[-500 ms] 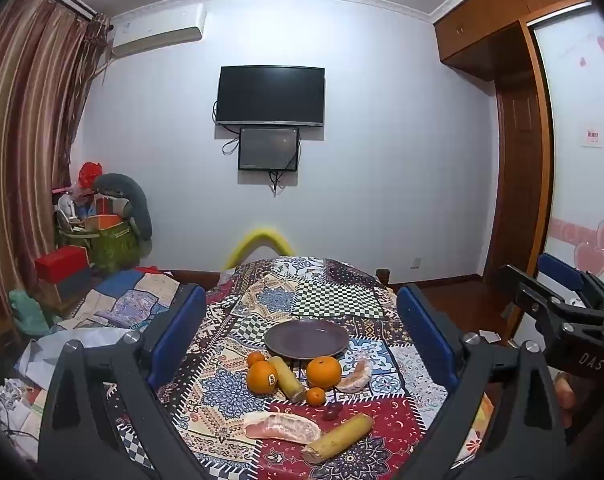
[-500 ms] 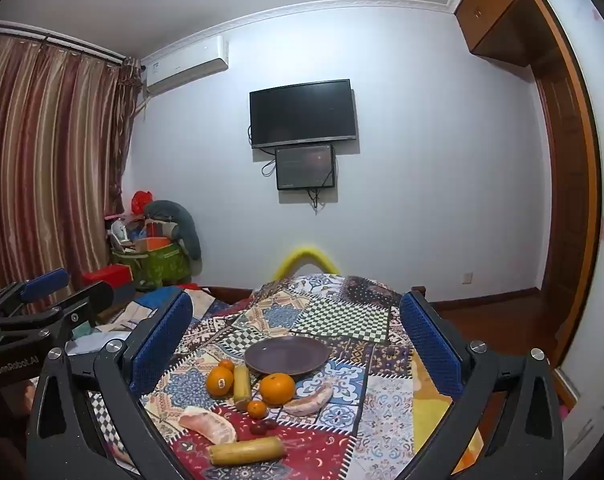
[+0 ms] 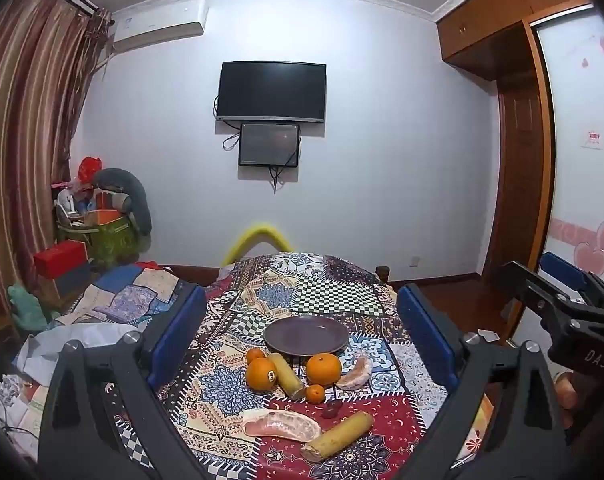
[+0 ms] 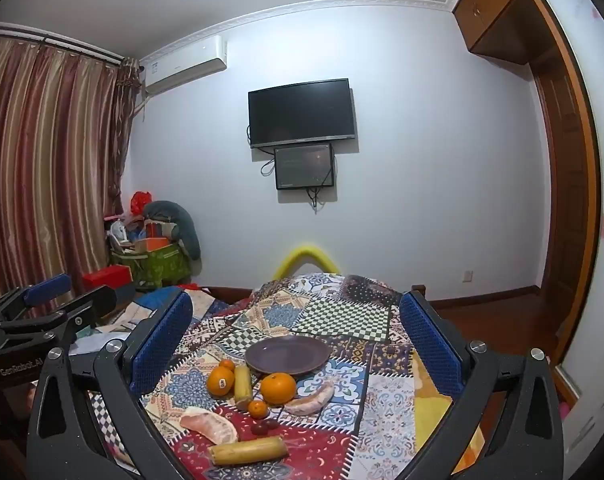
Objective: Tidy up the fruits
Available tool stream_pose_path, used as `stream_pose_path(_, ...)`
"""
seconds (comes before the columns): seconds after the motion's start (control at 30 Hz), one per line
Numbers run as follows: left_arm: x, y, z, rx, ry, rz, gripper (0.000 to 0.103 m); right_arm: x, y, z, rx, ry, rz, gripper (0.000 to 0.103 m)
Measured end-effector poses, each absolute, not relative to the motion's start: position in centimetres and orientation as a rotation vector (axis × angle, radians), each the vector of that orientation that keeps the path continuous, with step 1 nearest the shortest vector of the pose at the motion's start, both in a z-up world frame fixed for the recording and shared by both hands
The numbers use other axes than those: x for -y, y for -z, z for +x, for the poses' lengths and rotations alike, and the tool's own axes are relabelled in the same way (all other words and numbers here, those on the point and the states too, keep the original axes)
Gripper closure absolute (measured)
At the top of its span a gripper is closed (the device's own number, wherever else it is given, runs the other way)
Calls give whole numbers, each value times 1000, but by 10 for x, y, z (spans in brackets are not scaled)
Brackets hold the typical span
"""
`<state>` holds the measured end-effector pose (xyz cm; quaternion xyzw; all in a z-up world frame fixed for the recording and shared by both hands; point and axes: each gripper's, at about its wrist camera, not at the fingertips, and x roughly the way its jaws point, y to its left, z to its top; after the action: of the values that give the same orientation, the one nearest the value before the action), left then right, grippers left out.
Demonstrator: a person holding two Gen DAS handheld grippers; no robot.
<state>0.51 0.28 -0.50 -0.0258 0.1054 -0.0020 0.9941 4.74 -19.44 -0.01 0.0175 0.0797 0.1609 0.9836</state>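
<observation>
An empty dark purple plate [image 3: 306,335] [image 4: 287,355] lies on a patchwork-covered table [image 3: 334,292]. In front of it lie two large oranges [image 3: 261,373] [image 3: 323,368], two small ones [image 3: 315,393] [image 3: 255,355], two yellow cane-like sticks [image 3: 286,374] [image 3: 338,436], two peeled pomelo segments [image 3: 281,423] [image 3: 356,374] and a dark red fruit [image 3: 330,409]. My left gripper [image 3: 302,340] hangs open above the near table edge, nothing between its blue pads. My right gripper [image 4: 295,346] is open too, empty, beside the left gripper [image 4: 41,316], which shows at its left.
A bed with a patchwork quilt [image 3: 113,296] and clutter lies left of the table. Boxes and a green bin [image 3: 101,236] stand by the curtain [image 3: 25,120]. A yellow chair back [image 3: 257,236] rises behind the table. Wooden floor [image 4: 482,320] and a door are at right.
Both views have shifted only slightly; the fruit and plate lie where they were, and both grippers stay wide.
</observation>
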Motion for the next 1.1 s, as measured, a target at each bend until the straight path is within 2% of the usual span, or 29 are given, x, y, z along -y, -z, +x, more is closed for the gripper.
stream_pose_path(1.1, -3, 5, 6, -211, 6, -54, 6, 191, 2, 52, -161, -329, 32, 0)
